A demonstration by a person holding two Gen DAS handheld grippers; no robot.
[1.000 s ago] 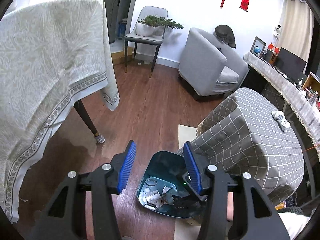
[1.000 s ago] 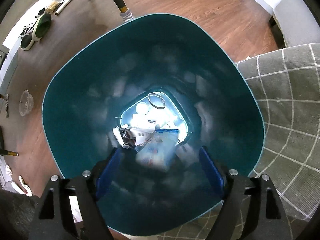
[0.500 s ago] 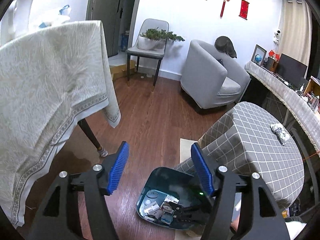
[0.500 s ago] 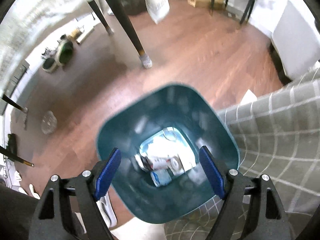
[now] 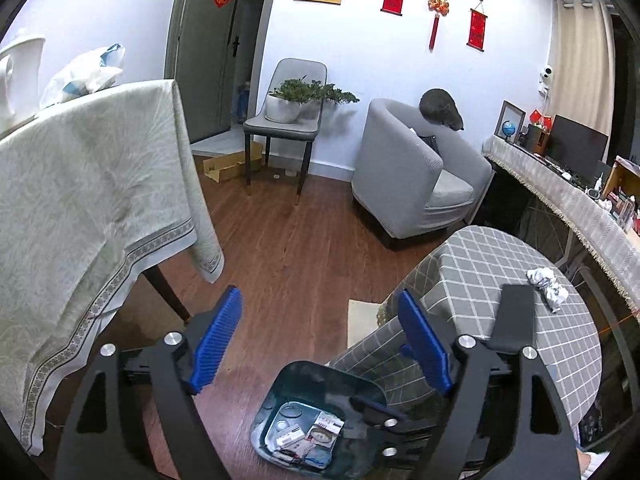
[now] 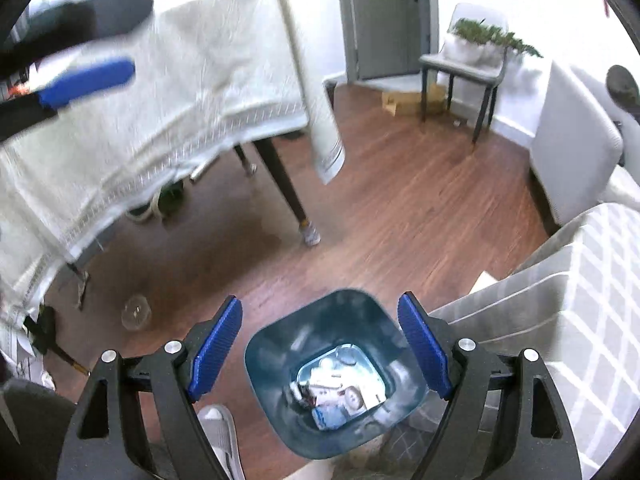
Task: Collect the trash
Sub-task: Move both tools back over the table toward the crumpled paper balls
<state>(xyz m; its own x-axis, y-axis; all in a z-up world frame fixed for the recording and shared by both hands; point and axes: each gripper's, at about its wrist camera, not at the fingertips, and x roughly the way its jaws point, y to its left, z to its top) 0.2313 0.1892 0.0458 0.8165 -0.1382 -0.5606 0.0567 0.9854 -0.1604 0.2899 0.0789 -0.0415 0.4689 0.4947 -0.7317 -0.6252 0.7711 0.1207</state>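
Observation:
A teal bin (image 5: pixel 304 376) stands on the wood floor against a grey checked table (image 5: pixel 500 264). Wrappers and papers (image 5: pixel 312 436) lie at its bottom. My right gripper (image 6: pixel 320 320) hangs well above the bin (image 6: pixel 280 360), open, with nothing between its blue pads; the trash (image 6: pixel 340 384) shows far below. My left gripper (image 5: pixel 318 320) is also above the bin, a little higher and to the left. Its jaws are opening and nothing is between them. One of its pads (image 6: pixel 88 78) shows blurred in the right wrist view. A crumpled white paper (image 5: pixel 546 284) lies on the checked table.
A cream-clothed table (image 5: pixel 100 200) with dark legs stands at left, shoes (image 6: pixel 160 204) under it. A clear round thing (image 6: pixel 136 312) lies on the floor. A grey armchair (image 5: pixel 412 184) and a chair with a plant (image 5: pixel 288 128) stand at the back. A person's slippered foot (image 6: pixel 216 428) is beside the bin.
Both grippers have risen, the right one a lot: it was down inside the bin's mouth and is now high above it. The left jaws have spread wider.

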